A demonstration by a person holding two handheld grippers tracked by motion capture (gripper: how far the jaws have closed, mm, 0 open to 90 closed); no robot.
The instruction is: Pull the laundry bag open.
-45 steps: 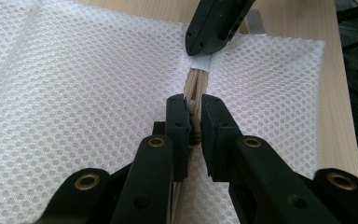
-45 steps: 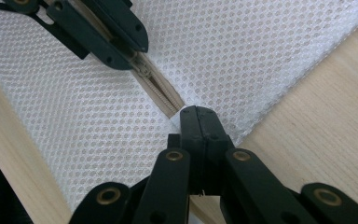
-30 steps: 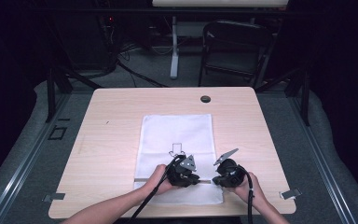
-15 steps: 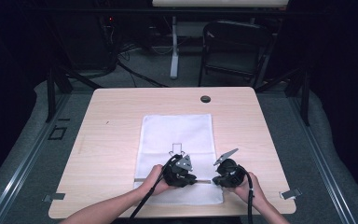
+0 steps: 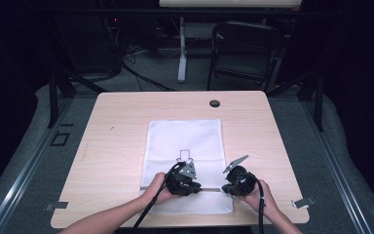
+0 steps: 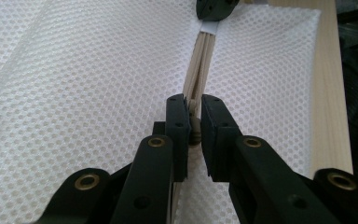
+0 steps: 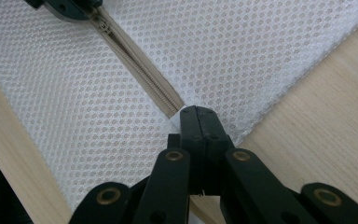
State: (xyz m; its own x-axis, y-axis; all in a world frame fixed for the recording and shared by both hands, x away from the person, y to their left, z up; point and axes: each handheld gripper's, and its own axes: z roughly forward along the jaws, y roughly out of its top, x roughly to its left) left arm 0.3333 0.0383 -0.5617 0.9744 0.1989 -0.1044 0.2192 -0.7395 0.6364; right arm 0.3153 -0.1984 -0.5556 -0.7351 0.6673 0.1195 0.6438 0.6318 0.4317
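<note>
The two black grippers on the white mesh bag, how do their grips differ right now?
The left gripper closes on the beige zipper pull, jaws slightly apart around it. The right gripper pinches the white mesh bag at the zipper's end, jaws fully together. Both sit on the zipper line, facing each other.

High view: overhead, facing forward-down, far. Gripper views: close, along their jaws. All share the white mesh bag's [image 5: 185, 146] zipper [image 7: 140, 72].
</note>
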